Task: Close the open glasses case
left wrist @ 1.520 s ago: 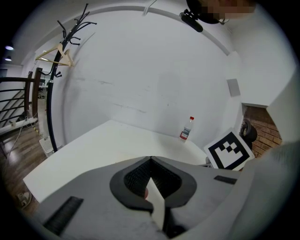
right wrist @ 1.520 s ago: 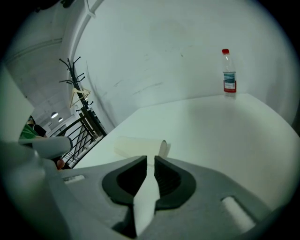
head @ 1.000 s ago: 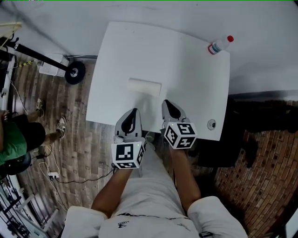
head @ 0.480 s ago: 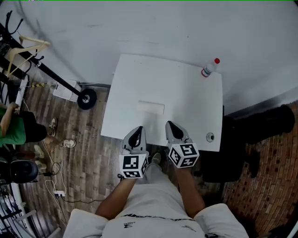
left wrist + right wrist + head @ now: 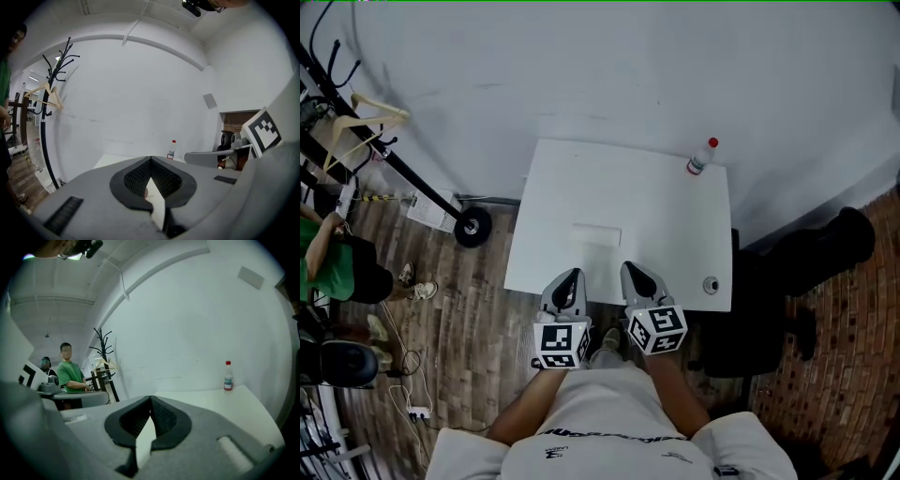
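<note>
Looking down at one white table (image 5: 675, 225), pushing its far edge against the white wall (image 5: 609, 75). Finding one white glasses case (image 5: 596, 234) lying flat on it, near the middle but closer to the near edge, with bare table all around. Not being able to tell lid up from lid down. Holding two grippers just at the near edge, apart from the case: left gripper (image 5: 570, 279) pressing its jaws together on nothing, right gripper (image 5: 635, 276) doing the same, pinching nothing. Counting one bottle (image 5: 700, 157) with a red cap standing at the far right corner, and one small round thing (image 5: 710, 285) sitting by the near right corner. Seeing one coat rack (image 5: 471, 227) standing off the left side, one big black thing (image 5: 769, 300) crowding the right edge, and wood floor (image 5: 469, 309) lying open on the left
</note>
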A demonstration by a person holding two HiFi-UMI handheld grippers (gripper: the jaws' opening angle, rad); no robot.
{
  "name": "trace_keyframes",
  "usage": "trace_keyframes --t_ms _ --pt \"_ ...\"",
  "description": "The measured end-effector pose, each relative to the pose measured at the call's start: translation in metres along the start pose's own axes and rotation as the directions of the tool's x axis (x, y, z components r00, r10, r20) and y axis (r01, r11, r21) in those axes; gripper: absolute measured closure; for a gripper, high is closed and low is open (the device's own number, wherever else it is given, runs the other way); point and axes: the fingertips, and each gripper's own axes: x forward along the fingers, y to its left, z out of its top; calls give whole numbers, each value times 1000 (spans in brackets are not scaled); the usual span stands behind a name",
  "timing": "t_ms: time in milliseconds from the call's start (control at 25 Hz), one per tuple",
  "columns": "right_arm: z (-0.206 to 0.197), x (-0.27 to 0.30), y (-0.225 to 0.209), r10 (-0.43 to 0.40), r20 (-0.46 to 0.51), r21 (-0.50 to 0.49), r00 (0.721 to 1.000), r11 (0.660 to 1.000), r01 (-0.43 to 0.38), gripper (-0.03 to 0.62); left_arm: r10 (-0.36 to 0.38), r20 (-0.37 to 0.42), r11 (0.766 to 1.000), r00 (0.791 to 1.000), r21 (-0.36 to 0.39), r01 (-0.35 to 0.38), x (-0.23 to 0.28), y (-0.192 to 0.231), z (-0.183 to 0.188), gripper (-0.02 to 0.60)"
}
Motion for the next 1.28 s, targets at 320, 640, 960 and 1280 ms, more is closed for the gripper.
trace_keyframes --t_ms 320,640,960,1280 --pt "16 -14 7 -1 40 -23 999 1000 2 599 -20 32 999 999 28 19 -8 -11 16 584" --pt "21 -24 -1 -20 66 -14 998 1000 21 599 -34 51 999 998 43 32 -6 -19 24 584" --pt "23 -23 -5 -32 71 -21 997 999 34 599 -51 55 998 997 49 48 0 -20 26 584" --pt "26 -20 -7 -31 73 -29 997 999 33 599 -53 56 998 997 45 50 5 -19 27 584"
